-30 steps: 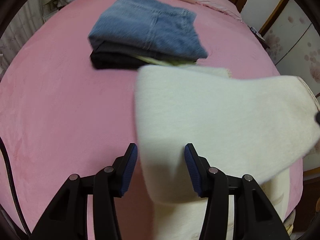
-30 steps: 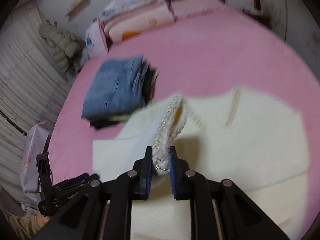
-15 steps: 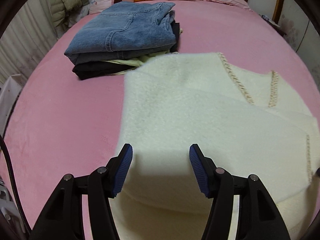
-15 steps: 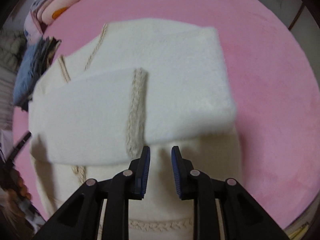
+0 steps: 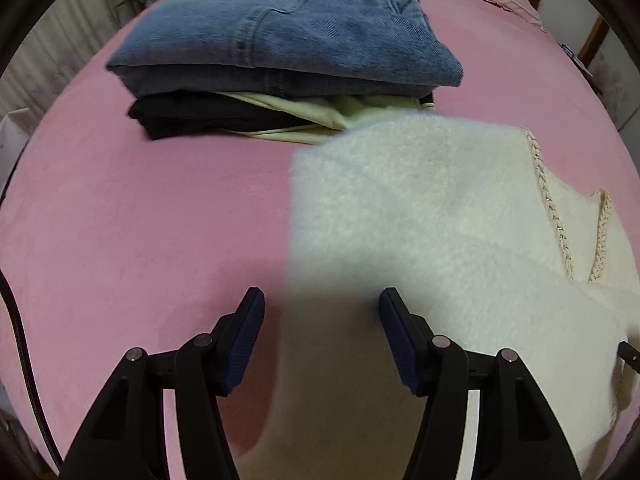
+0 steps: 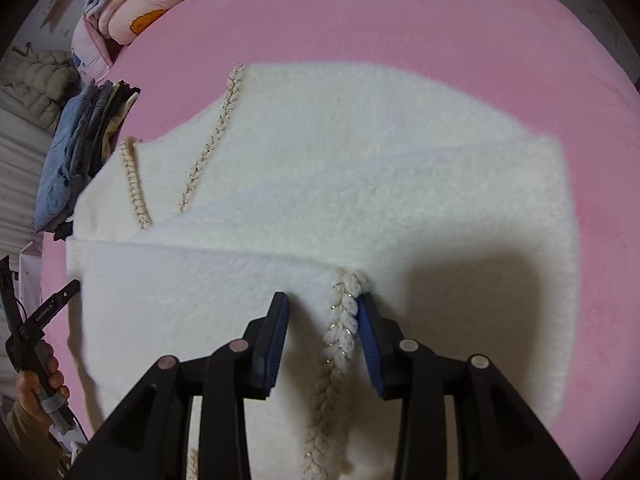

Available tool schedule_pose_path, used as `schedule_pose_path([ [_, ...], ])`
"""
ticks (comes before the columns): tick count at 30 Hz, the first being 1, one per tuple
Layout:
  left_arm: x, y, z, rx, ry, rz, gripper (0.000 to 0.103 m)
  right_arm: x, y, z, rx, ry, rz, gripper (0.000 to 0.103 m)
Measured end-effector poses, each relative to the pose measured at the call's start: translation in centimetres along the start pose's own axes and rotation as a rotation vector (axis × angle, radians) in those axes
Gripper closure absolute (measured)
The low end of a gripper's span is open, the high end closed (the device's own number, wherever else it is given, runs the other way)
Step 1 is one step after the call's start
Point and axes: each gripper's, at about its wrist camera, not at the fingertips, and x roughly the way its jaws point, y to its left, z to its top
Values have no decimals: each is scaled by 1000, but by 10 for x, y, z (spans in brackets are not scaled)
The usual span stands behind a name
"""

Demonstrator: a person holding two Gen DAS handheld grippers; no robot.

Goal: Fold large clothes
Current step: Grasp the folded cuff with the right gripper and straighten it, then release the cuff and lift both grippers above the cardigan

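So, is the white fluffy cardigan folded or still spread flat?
Partly folded: on the cardigan, both sleeves lie across the body; the lower part is not folded up.

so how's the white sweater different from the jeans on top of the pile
The white sweater is fluffy, cream, with braided trim; the jeans are smooth blue denim. The sweater lies alone, spread wide on the pink bed, sleeves folded across it; the jeans are a compact folded bundle stacked on darker clothes. Both lie on the bed, and neither is gripped.

Black handheld grippers with blue-padded fingers

Left gripper (image 5: pixel 322 300) and right gripper (image 6: pixel 323 306): matte black plastic arms, silver round screws, ribbed dark-blue pads (image 6: pixel 276 340); bare-skinned hand (image 6: pixel 42 380), tan sleeve.
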Motion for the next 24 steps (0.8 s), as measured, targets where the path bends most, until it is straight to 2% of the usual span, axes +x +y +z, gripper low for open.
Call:
schedule_pose_path([
  [1, 2, -3, 2, 20, 6, -18, 75, -1, 1, -3, -7, -12, -5, 65],
  [2, 4, -9, 4, 53, 12, -2, 80, -1, 2, -6, -14, -27, -6, 66],
  [3, 3, -16, 5, 97, -2, 34, 90, -4, 0, -8, -17, -33, -12, 71],
  [4, 0, -20, 4, 128, -14, 54, 92, -5, 0, -9, -21, -39, -19, 76],
  [5, -5, -23, 4, 154, -33, 71, 92, -8, -1, -11, -20, -45, -33, 86],
  [6, -10, -23, 4, 160, -50, 75, 93, -13, -2, -11, 2, -57, -25, 89],
  [10, -23, -5, 4, 133, -92, 51, 93, -43, 5, -14, 22, -167, 44, 90],
  [12, -10, 0, 3, 155, -75, 63, 93, -42, 19, -14, -34, -207, 4, 91],
  [15, 5, -9, 0, 205, -66, 94, 91, -9, 25, -12, -60, -145, -113, 90],
  [17, 4, -14, 1, 201, -65, 119, 87, 0, 23, -12, -53, -127, -138, 89],
  [20, -10, -12, 1, 162, -75, 106, 77, -13, 22, -9, -25, -101, -165, 85],
  [21, -25, -12, -3, 144, -104, 112, 72, -20, 24, -10, -28, -104, -174, 85],
  [24, -65, -2, -10, 75, -202, 98, 66, -46, 37, -21, -58, -161, -164, 85],
])
